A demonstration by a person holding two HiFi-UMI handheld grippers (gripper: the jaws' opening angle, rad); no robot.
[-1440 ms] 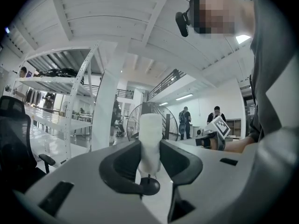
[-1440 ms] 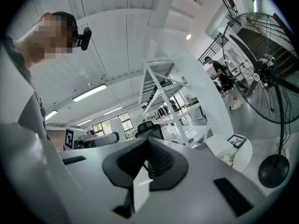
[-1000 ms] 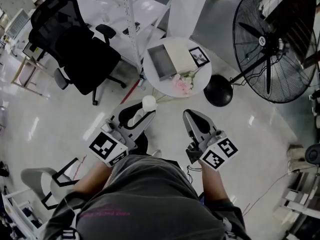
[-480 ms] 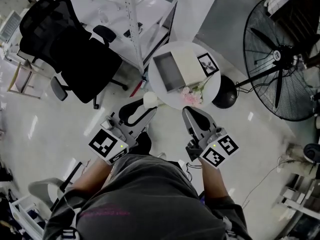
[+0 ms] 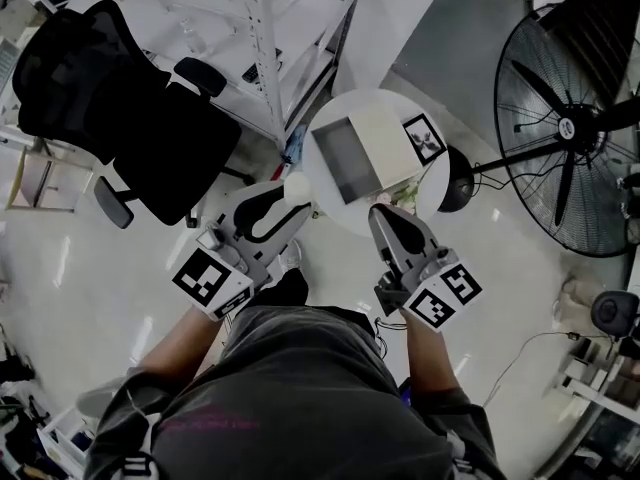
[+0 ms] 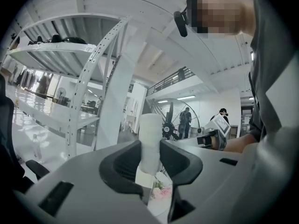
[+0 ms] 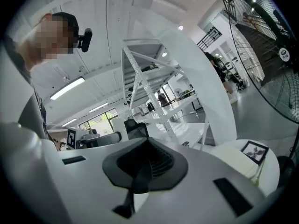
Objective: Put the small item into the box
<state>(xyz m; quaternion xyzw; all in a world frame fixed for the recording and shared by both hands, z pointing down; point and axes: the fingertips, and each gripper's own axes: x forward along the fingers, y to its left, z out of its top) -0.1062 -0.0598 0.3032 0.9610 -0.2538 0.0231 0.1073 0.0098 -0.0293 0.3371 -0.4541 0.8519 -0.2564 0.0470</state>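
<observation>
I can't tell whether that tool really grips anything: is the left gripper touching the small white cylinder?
Touching. The left gripper view shows the small white cylinder standing upright between the left gripper's two dark pads, both pressed against its sides.

Ahead of me the box [image 5: 362, 153] sits on the counter [image 5: 345, 108]; chair [image 5: 110, 98] on its left, fan [image 5: 568, 128] on its right.

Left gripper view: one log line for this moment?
left gripper: shut on white cylinder | right gripper: shut, empty | box: open, cylinder not yet in

fan [image 5: 572, 126] cut off at right edge
</observation>
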